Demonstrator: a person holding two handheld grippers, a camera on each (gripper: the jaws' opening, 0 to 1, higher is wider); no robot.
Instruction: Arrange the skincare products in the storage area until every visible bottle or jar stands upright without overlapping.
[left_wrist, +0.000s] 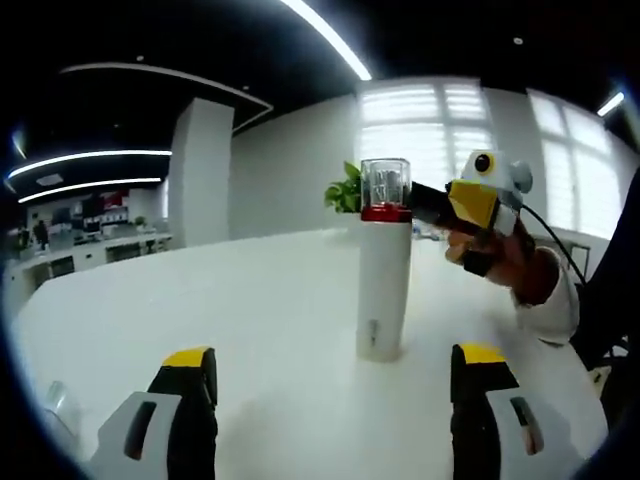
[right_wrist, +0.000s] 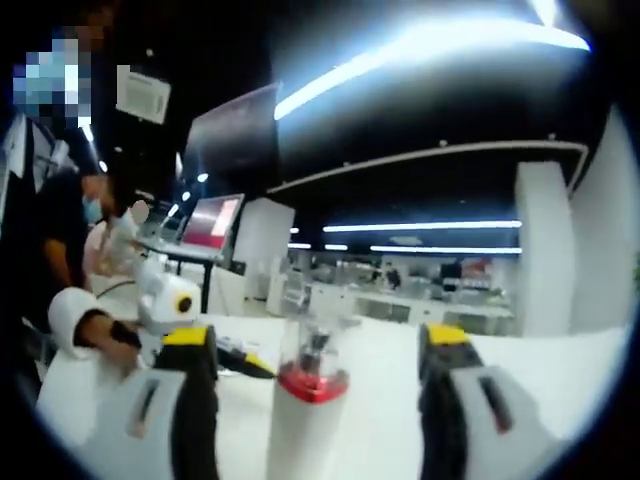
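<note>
Bottle (left_wrist: 384, 270) stood upright on the table (left_wrist: 250, 310), its clear cap between your right gripper's (right_wrist: 312, 375) parted jaws; left gripper (left_wrist: 335, 385) waited open nearby. Withdraw without tipping it.

No lettering reads clearly anywhere (the bottle (left_wrist: 384, 262) bears none).

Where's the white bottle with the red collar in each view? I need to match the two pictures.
Left gripper view: white bottle stands upright on the white table, right of centre, beyond the open left claw.
Right gripper view: it rises at bottom centre, between the open right claw's jaws.
Shared landmark: its clear cap.
</note>
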